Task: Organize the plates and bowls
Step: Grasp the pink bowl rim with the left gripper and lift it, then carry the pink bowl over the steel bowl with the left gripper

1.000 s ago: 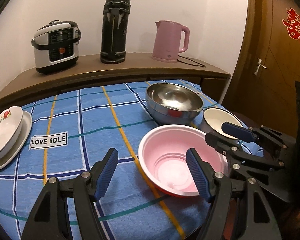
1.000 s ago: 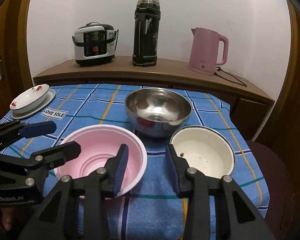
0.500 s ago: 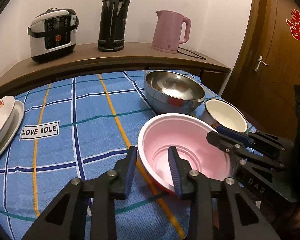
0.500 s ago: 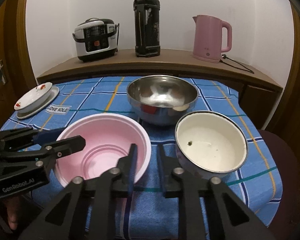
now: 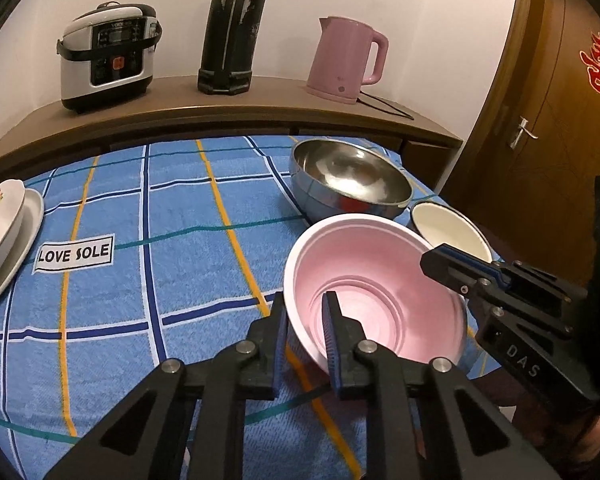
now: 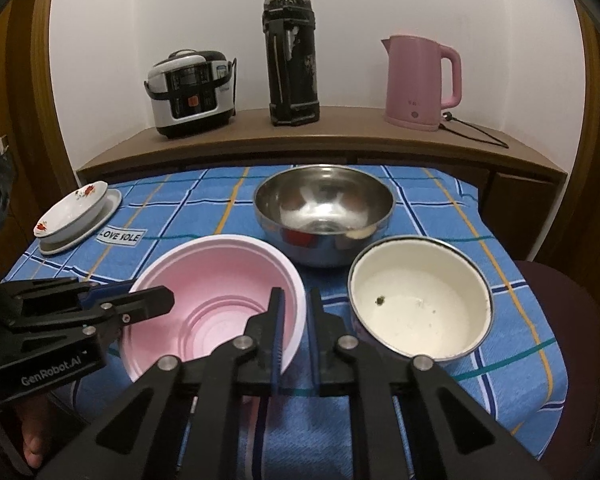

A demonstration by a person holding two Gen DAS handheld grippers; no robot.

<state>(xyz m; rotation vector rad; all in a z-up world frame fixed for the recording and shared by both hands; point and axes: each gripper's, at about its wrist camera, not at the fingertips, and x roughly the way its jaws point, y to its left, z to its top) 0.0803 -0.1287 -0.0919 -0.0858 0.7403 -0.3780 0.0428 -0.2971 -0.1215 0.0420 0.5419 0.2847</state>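
Two tongs on 1 pink bowl

Both tongs clamp the pink bowl (image 5: 374,292) at its rim. The left tongs (image 5: 305,324) have 1 pad inside the bowl and 1 outside its near-left wall, and their jaws are closing on that wall. The right tongs (image 6: 296,316) are closed on the bowl's right rim, 1 pad inside and 1 outside. In the left view the bowl looks tilted, its far edge raised, though the fisheye lens makes this hard to judge.

Just behind the pink bowl sits the steel bowl (image 6: 324,212), upright on the desk (image 5: 180,272) with its blue checked cloth. The white bowl (image 6: 420,304) stands just right of the pink one, near the cloth's front right edge, with a small dark speck inside. Well apart, at the far left corner, a flowered dish (image 6: 72,212) rests on a plate (image 6: 100,220).

On the shelf (image 6: 340,136) behind the desk stand 3 things: a cooker (image 6: 190,92), a flask (image 6: 292,56) and a kettle (image 6: 420,80).
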